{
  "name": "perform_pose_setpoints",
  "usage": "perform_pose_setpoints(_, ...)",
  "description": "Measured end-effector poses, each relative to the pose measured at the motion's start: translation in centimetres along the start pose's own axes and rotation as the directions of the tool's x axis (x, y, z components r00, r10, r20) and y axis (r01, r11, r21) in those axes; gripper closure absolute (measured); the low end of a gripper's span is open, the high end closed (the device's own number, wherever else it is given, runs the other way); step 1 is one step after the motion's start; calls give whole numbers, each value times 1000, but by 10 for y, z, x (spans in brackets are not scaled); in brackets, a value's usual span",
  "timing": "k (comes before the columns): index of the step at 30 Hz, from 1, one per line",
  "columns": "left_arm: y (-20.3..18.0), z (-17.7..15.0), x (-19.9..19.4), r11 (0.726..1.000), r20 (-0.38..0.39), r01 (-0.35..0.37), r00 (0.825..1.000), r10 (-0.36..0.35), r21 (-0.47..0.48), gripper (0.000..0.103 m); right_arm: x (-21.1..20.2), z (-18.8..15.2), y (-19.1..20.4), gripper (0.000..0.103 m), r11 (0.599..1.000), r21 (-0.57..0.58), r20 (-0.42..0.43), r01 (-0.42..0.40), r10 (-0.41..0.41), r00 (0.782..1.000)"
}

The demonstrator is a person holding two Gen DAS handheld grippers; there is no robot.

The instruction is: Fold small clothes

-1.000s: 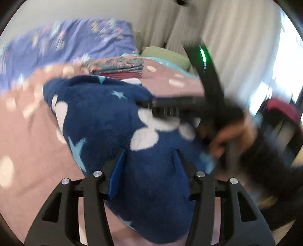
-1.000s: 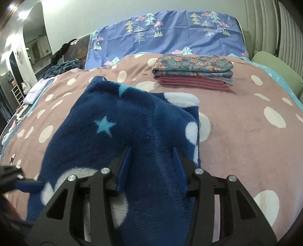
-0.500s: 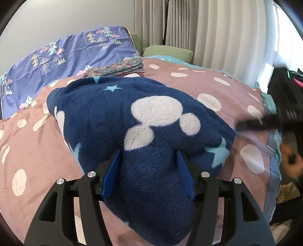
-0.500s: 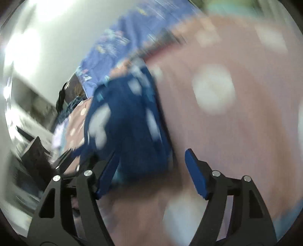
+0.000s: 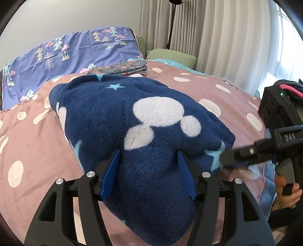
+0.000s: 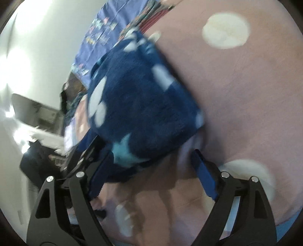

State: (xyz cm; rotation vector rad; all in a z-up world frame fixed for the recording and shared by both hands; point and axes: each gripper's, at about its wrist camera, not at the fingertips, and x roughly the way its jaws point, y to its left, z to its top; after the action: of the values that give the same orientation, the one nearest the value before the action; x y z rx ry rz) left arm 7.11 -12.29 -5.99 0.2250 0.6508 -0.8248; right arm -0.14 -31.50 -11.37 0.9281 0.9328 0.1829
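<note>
Since a second earlier, right gripper (image 6: 149, 174) had let go of the navy fleece garment with white spots (image 5: 144, 132), rolling beside its corner, jaws just opening wide. Left gripper (image 5: 147, 170) still pinched the garment's near end on the pink spotted bedspread (image 5: 34, 143).

White wall (image 5: 56, 17), pale curtains (image 5: 227, 37), bright window (image 5: 287, 47), polka-dot bed (image 5: 37, 142)

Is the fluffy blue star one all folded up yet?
Done: a folded pile sits at the bed's far end. In hand: the navy fleece lies doubled over on the pink blanket; the left gripper pinches its near end, jaws just easing open, and the right gripper, just opened, is wide at its corner. Left: probably one more fold, then stacking it.
</note>
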Motion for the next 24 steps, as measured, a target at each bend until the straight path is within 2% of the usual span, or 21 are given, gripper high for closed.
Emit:
perform_pose_setpoints(1,-2,0,1,1000,-1,-1,1000,1,1,42,7,1,0,17,1000,16,-33,-19,20,999)
perform_pose_setpoints(4,-1,-1,1,1000,-1,4,1000,-4,3,41,6,2,-2,17,996,85,45,-14,10,999)
perform_pose_setpoints(8,0,-2,0,1000,4,12,1000,-12,-4,41,0,2,-11,18,976,216,158,-37,2,987)
perform_pose_setpoints(12,-1,-1,1,1000,11,21,1000,-21,-12,39,4,4,-5,12,974,228,211,-2,-47,976)
perform_pose_setpoints(16,-2,1,3,1000,13,28,1000,-28,-12,34,18,12,8,3,974,223,297,37,-104,949)
perform_pose_setpoints(19,-2,1,3,999,15,34,999,-33,-20,33,26,10,17,4,969,232,348,80,-159,924)
perform_pose_setpoints(20,-1,1,3,999,16,39,999,-39,-25,33,26,9,18,6,968,237,348,86,-167,923)
perform_pose_setpoints(22,1,0,1,998,18,52,999,-52,-31,33,23,7,15,6,958,277,302,72,-158,940)
perform_pose_setpoints(24,2,1,2,998,17,59,998,-59,-34,33,13,2,2,6,941,337,257,24,-116,959)
